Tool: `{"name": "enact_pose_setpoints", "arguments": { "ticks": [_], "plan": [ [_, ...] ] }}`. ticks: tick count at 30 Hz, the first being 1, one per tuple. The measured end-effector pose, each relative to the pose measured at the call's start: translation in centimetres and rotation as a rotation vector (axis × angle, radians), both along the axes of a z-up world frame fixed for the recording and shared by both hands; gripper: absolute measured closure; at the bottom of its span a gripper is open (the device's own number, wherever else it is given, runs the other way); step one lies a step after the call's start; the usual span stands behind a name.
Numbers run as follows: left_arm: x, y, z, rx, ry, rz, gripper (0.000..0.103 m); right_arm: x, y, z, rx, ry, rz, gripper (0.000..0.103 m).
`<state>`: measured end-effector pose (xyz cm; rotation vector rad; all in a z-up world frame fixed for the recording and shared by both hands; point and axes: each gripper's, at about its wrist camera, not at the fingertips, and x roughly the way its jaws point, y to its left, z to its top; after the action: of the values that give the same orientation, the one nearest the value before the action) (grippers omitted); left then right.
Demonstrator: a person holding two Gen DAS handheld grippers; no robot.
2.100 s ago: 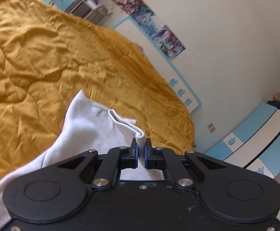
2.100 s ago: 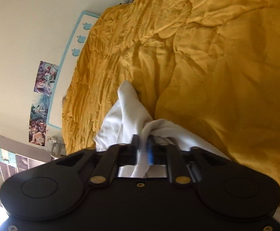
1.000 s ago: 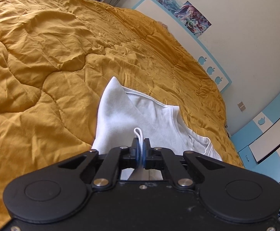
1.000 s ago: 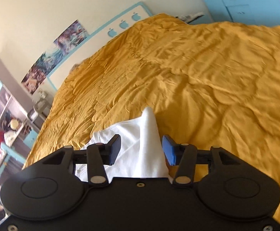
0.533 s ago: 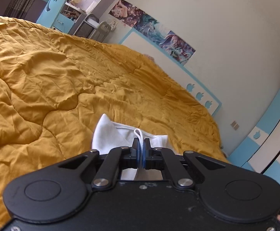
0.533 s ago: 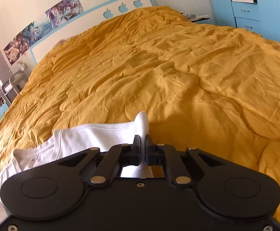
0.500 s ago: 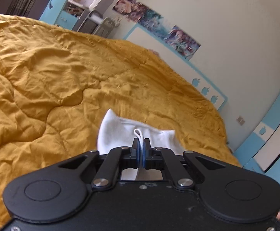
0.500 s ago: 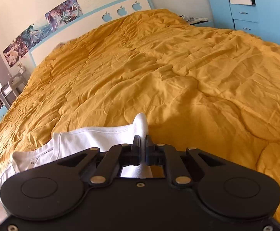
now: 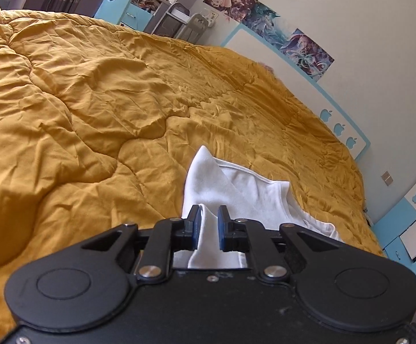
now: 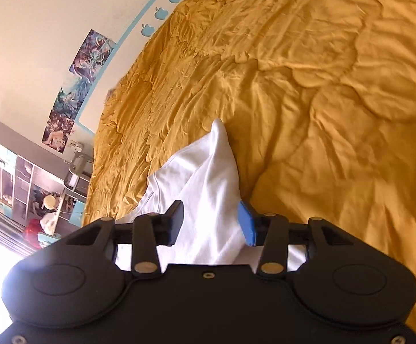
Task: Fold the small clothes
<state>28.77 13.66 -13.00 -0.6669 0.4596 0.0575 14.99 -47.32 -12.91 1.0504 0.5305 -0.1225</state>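
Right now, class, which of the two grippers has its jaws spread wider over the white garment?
The right gripper: its jaws, just opened, stand well apart with the white garment loose between them. The left gripper shows only a narrow gap.

Blk gripper bodies, blue pads, silver screws.

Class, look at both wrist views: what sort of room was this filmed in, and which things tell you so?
Most likely a bedroom, perhaps a child's. A mustard quilt covers a wide bed, a blue-edged headboard with apple cut-outs stands against the wall, and posters hang above it.
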Motion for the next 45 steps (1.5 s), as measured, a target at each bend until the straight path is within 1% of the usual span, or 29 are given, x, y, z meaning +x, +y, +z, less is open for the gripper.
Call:
{"name": "enact_pose_setpoints", "arguments": {
  "ticks": [3, 5, 8, 9, 11, 12, 13, 15, 17, 21, 22, 25, 26, 27, 28, 29, 30, 31, 32, 34, 36, 37, 38, 39, 40, 41, 42, 44, 45],
  "plan": [
    [-0.6, -0.7, 0.1, -0.035, 0.002, -0.05, 0.092, -0.3, 0.9, -1.6, 0.092, 0.04, 0.002, 0.059],
    [-0.4, -1.2, -0.1, -0.052, 0.025, -0.073, 0.089, -0.1, 1.6, -2.1, 0.086, 0.047, -0.012, 0.059],
    [0.4, -1.9, -0.8, -0.089, 0.065, -0.11, 0.086, 0.5, 1.6, -2.7, 0.077, 0.044, -0.091, 0.059],
    [0.6, -2.2, -1.1, -0.092, 0.082, -0.117, 0.084, 0.7, 1.5, -3.0, 0.09, 0.058, -0.121, 0.059],
    [1.2, -2.5, -1.7, -0.086, 0.113, -0.125, 0.084, 0.9, 1.1, -3.5, 0.121, 0.06, -0.143, 0.06],
    [1.3, -2.6, -1.9, -0.084, 0.121, -0.125, 0.084, 0.9, 1.1, -3.5, 0.114, 0.06, -0.156, 0.074],
    [1.3, -2.7, -2.1, -0.081, 0.125, -0.117, 0.084, 0.7, 1.1, -3.7, 0.112, 0.055, -0.162, 0.095],
    [1.2, -2.7, -2.2, -0.089, 0.129, -0.114, 0.084, -0.4, 0.9, -3.8, 0.139, 0.029, -0.191, 0.096],
    [1.0, -2.6, -2.3, -0.089, 0.139, -0.107, 0.084, -1.1, 1.2, -3.3, 0.1, 0.043, -0.216, 0.096],
    [0.8, -2.0, -2.8, -0.117, 0.174, -0.098, 0.082, -1.2, 0.8, -5.1, 0.133, 0.09, -0.272, 0.099],
    [0.8, -1.9, -2.8, -0.119, 0.177, -0.099, 0.082, -1.3, 0.8, -5.2, 0.13, 0.092, -0.28, 0.099],
    [0.5, -1.9, -2.1, -0.125, 0.178, -0.1, 0.084, -1.5, 1.5, -4.1, 0.092, 0.113, -0.292, 0.098],
    [0.5, -2.0, -1.7, -0.124, 0.17, -0.108, 0.084, -1.4, 1.7, -3.6, 0.076, 0.121, -0.279, 0.096],
    [0.4, -2.1, -1.3, -0.132, 0.151, -0.12, 0.083, -1.3, 1.8, -3.0, 0.057, 0.128, -0.263, 0.091],
    [0.3, -2.2, -0.8, -0.137, 0.13, -0.135, 0.082, -1.2, 1.9, -2.1, 0.028, 0.127, -0.249, 0.089],
    [0.2, -2.3, -0.4, -0.135, 0.107, -0.144, 0.082, -1.3, 2.1, -1.4, -0.001, 0.115, -0.24, 0.089],
    [0.1, -2.6, 0.0, -0.126, 0.081, -0.15, 0.079, -1.3, 2.2, -0.6, -0.044, 0.102, -0.229, 0.089],
    [0.1, -2.7, 0.2, -0.126, 0.064, -0.16, 0.076, -1.1, 2.2, 0.1, -0.08, 0.101, -0.22, 0.089],
    [0.3, -3.0, 0.2, -0.131, 0.064, -0.173, 0.076, -1.1, 2.2, 0.5, -0.1, 0.105, -0.223, 0.089],
    [0.8, -3.4, -0.3, -0.117, 0.107, -0.169, 0.076, -0.9, 2.1, 0.9, -0.097, 0.069, -0.199, 0.089],
    [1.5, -3.6, -1.4, -0.105, 0.169, -0.164, 0.076, -0.6, 2.0, 0.6, -0.064, 0.02, -0.151, 0.089],
    [1.7, -3.6, -1.9, -0.106, 0.181, -0.173, 0.076, 0.0, 2.0, 0.1, -0.042, 0.008, -0.107, 0.089],
    [1.7, -3.6, -2.1, -0.099, 0.179, -0.178, 0.076, 0.5, 2.1, -0.4, -0.04, 0.03, -0.094, 0.088],
    [1.7, -3.5, -2.0, -0.097, 0.178, -0.18, 0.076, 1.2, 2.2, -0.7, -0.051, 0.058, -0.081, 0.084],
    [1.5, -3.4, -1.7, -0.098, 0.18, -0.183, 0.076, 1.7, 2.3, -1.1, -0.08, 0.087, -0.059, 0.084],
    [1.3, -3.3, -1.2, -0.096, 0.182, -0.187, 0.076, 1.9, 2.4, -1.3, -0.121, 0.132, -0.063, 0.084],
    [0.7, -3.1, -0.5, -0.09, 0.176, -0.193, 0.076, 1.7, 2.5, -1.3, -0.144, 0.153, -0.057, 0.084],
    [-0.8, -2.8, 1.2, -0.073, 0.138, -0.224, 0.074, 0.4, 2.4, -0.7, -0.126, 0.133, -0.016, 0.084],
    [-2.0, -2.5, 2.3, -0.058, 0.108, -0.256, 0.07, -0.5, 2.2, -0.2, -0.117, 0.107, 0.008, 0.084]
  ]
}}
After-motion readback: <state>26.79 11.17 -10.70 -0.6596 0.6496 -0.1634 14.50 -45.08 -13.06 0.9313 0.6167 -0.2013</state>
